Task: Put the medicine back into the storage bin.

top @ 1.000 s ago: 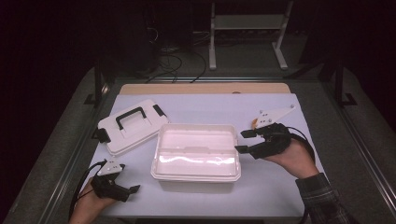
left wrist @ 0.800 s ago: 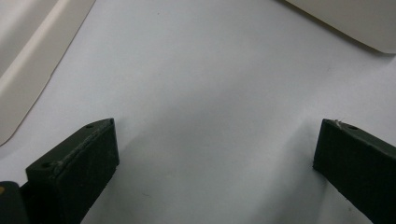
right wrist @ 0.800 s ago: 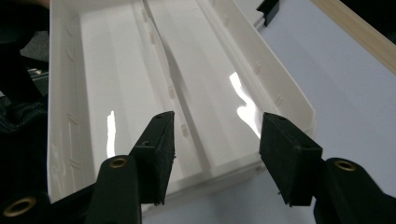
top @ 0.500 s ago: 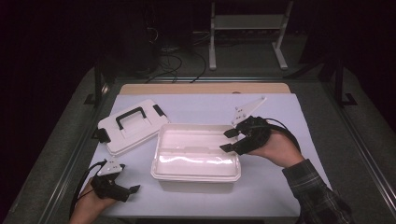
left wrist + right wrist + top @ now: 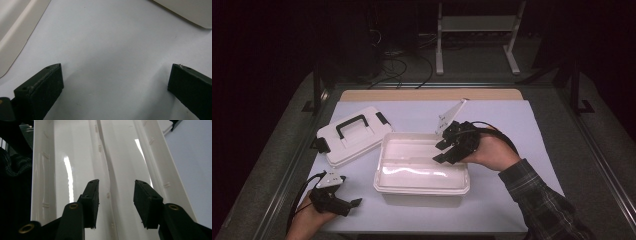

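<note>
An open white plastic box (image 5: pixel 422 185) stands at the middle of the table, with a low ridge running along its floor (image 5: pixel 112 170). Its white lid (image 5: pixel 352 136), with a black handle and black latches, lies flat to the box's left. My right gripper (image 5: pixel 438 151) hangs over the box's right end, open, jaws pointing into the box with nothing between them. In the right gripper view the fingertips (image 5: pixel 91 195) straddle the ridge. My left gripper (image 5: pixel 354 204) rests open on the table near the front left corner, over bare mat (image 5: pixel 112 62).
A pale mat (image 5: pixel 512 125) covers the table, with a wooden strip (image 5: pixel 427 95) along the far edge. Dark metal rails (image 5: pixel 317 95) flank both sides. A white stand and cables sit on the floor beyond the table.
My right gripper has moved left from beside the box to over its right end, jaws now pointing into it. The left gripper has stayed put.
</note>
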